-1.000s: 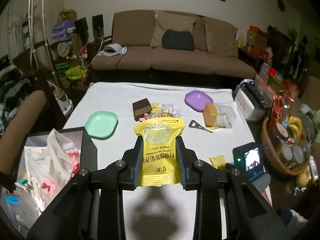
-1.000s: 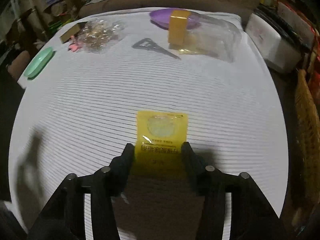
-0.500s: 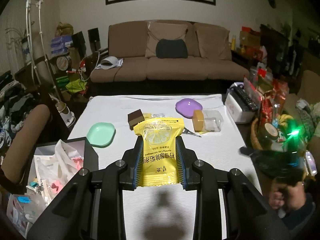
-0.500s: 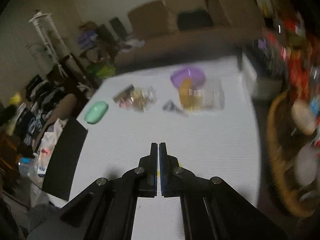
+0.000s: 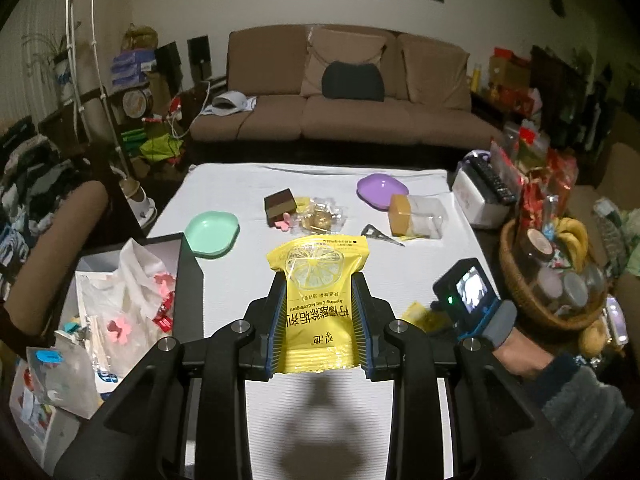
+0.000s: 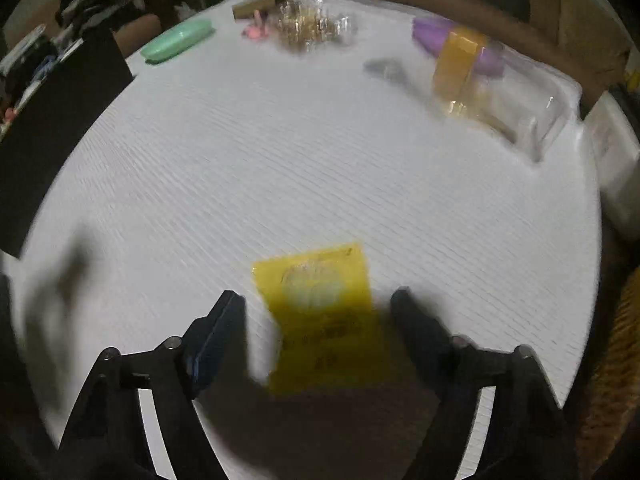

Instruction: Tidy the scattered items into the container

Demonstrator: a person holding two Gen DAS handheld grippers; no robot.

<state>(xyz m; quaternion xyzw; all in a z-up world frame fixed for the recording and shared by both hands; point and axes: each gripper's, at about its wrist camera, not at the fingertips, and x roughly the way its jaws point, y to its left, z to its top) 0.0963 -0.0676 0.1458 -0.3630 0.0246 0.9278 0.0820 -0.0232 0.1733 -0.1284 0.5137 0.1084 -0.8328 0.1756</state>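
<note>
Left gripper (image 5: 320, 300): clamped on a yellow lemon-slice pouch (image 5: 318, 276), both blue-edged pads against its sides; pouch held above the table, print upside down to the camera.
Right gripper (image 6: 318, 312): jaws spread wide, low over the white tablecloth (image 6: 280, 160); view blurred.
Second yellow pouch (image 6: 320, 312): flat on the cloth between the spread fingers, neither finger touching it; same pouch seen partly hidden from the left wrist view (image 5: 420, 314).
Container (image 5: 120, 304): dark-walled box at the table's left edge, holding plastic bags and pink clips.
Green dish (image 5: 212, 233): on the cloth near the box's far corner.
Brown block (image 5: 280, 207): mid-table, far side; pink clip (image 5: 283, 222) just in front of it.
Clear packet of golden sweets (image 5: 320, 216): just right of the block.
Purple dish (image 5: 382, 190): far right of the cloth.
Clear box with an orange lid (image 5: 416, 216): lying on its side, just in front of the purple dish.
Metal tool (image 5: 380, 234): near that box, on its left; type unclear.
Wicker basket (image 5: 520, 276): off the table's right edge, with bananas and jars.
</note>
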